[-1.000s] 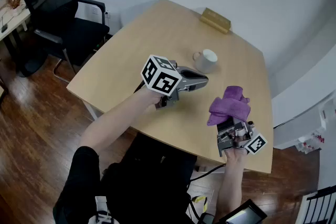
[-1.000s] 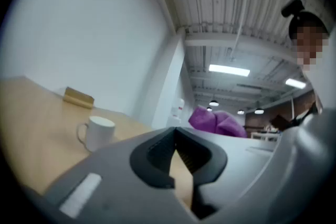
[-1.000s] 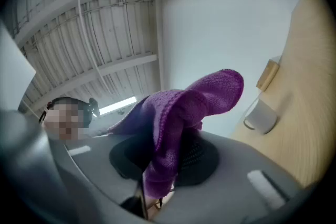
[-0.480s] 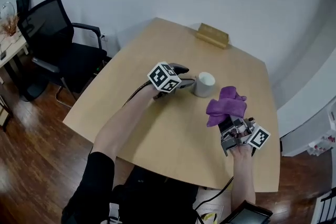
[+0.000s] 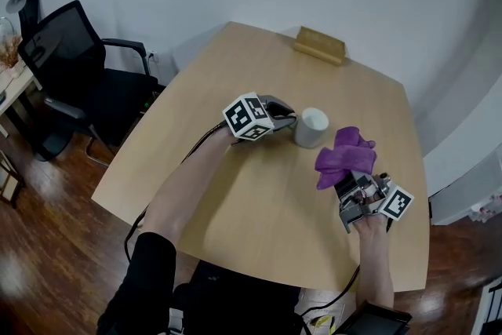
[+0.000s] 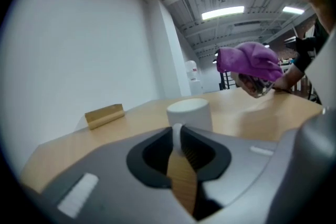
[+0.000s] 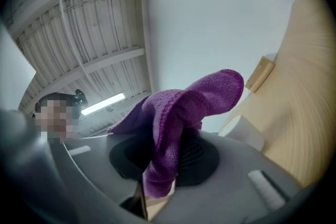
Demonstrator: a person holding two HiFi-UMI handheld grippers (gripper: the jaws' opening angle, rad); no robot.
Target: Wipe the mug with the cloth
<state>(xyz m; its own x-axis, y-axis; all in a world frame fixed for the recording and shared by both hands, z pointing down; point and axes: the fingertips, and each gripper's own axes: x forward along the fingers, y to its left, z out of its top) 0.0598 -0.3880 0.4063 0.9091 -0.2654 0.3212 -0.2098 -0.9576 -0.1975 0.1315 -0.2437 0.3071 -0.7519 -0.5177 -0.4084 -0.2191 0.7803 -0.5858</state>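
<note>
Mug [image 5: 311, 127] stands upright on the bench [image 5: 235, 67], right of centre, its handle [image 6: 177, 137] toward the left gripper [image 5: 289, 120]. That gripper's fingers [image 6: 192, 155] have just been closing and now pinch the handle between them. Right gripper [image 5: 351, 184] is near the mug and tilted up, fingers [image 7: 195, 155] clamped on the purple cloth [image 5: 345, 155]. Cloth bunches above them, clear of the mug.

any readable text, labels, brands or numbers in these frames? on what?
None readable in any view.
left marker cube and right marker cube: black-and-white square codes only, no letters or digits.
mug, cloth, wooden block: plain, no print visible.
</note>
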